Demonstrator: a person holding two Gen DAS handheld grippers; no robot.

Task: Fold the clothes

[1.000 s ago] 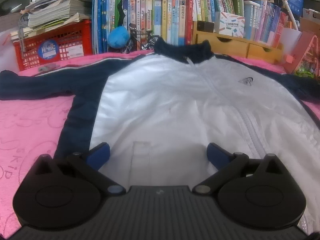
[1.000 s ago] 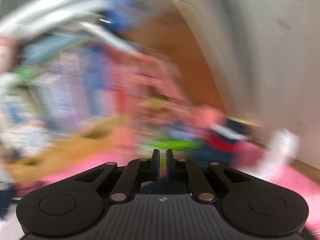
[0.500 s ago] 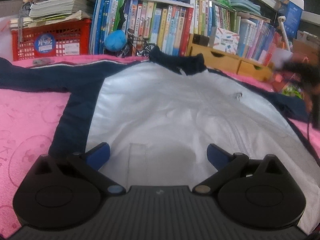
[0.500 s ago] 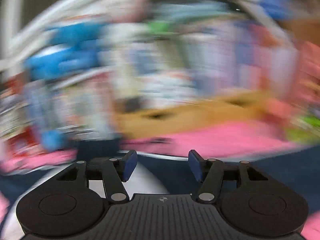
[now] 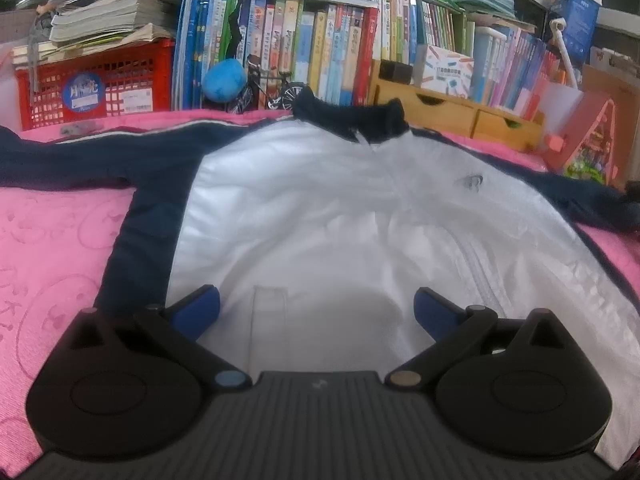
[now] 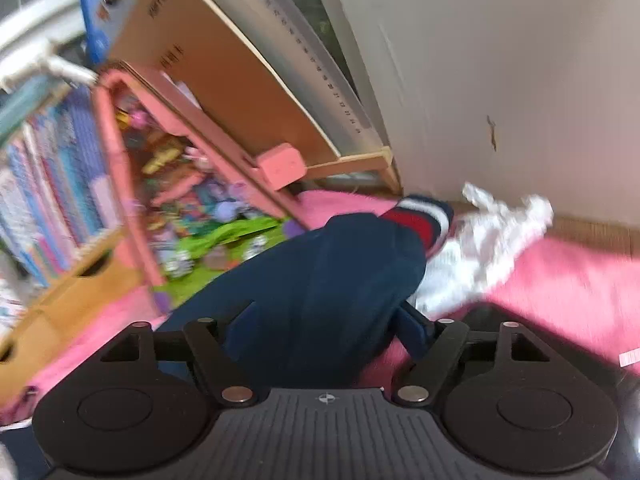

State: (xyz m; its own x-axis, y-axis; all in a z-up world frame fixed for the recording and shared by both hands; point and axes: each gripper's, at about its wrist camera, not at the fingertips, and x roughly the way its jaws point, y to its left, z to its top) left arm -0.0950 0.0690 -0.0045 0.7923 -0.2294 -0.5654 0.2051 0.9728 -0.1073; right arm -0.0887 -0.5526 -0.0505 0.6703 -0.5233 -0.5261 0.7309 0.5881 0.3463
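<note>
A white jacket [image 5: 340, 208] with navy sleeves and collar lies face up and spread out on pink bedding [image 5: 52, 240]. My left gripper [image 5: 316, 308] hovers open over the lower white front, with nothing between its blue pads. In the right wrist view the jacket's navy sleeve [image 6: 332, 264] runs away from me and ends in a red, white and navy striped cuff [image 6: 416, 220]. My right gripper [image 6: 328, 326] straddles that sleeve. Its jaws are opening, with the sleeve lying between the fingers and not pinched.
Rows of books [image 5: 320, 40], a red basket [image 5: 92, 84] and a wooden drawer box [image 5: 452, 112] line the far edge. A pink toy house [image 6: 168, 160] and a wall [image 6: 500, 60] stand near the cuff. Crumpled white cloth [image 6: 492, 236] lies beside it.
The right gripper's jaws went from shut to wide apart while its view swung around and came down over the navy sleeve. The left gripper stayed open over the jacket front.
</note>
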